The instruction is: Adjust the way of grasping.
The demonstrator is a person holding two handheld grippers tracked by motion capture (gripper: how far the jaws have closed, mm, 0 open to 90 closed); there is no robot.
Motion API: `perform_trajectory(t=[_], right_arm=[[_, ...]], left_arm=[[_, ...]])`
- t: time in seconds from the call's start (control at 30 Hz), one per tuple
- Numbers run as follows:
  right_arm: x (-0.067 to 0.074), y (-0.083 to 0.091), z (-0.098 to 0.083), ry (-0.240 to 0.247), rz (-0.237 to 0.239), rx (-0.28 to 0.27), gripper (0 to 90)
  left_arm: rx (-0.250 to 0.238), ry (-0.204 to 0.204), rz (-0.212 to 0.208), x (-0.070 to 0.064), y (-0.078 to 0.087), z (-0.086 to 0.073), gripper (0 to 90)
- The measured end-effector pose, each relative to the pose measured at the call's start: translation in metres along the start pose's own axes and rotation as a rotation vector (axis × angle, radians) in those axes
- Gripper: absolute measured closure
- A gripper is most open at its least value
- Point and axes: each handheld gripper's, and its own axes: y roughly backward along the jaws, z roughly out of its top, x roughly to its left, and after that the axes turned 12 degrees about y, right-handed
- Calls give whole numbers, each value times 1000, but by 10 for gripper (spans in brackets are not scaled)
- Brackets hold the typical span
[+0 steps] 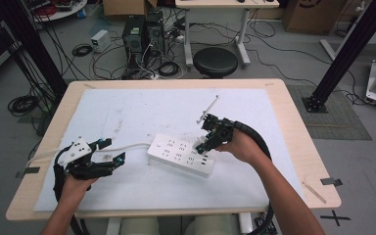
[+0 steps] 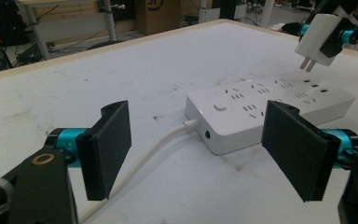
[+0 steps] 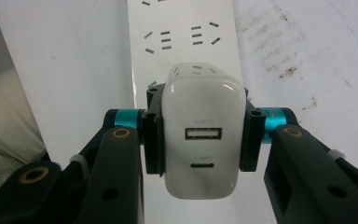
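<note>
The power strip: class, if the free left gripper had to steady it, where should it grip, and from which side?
Take the power strip at its cable end, fingers across the two long side walls, coming from the cord side. That end faces the open left gripper; the walls look flat and parallel.

A lab or technical workroom is indicated. A grey floor is seen around the wooden desk (image 1: 293, 122), which is covered by a white sheet (image 1: 142, 110). At 12 o'clock beyond the desk, two black computer towers (image 1: 144, 33) are set amid tangled cables (image 1: 127, 61), with a round black stool (image 1: 215, 61) beside them. Black metal frame struts (image 1: 345, 49) are placed at 2 o'clock, and cardboard boxes (image 1: 308, 14) are stacked farther back.
</note>
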Motion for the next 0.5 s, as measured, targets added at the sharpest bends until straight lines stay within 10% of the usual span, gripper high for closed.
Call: perform_trajectory(t=[0.5], right_arm=[[-4, -18, 12, 34, -1, 55, 627]], left_arm=[[0, 6, 3, 5, 4, -3, 241]])
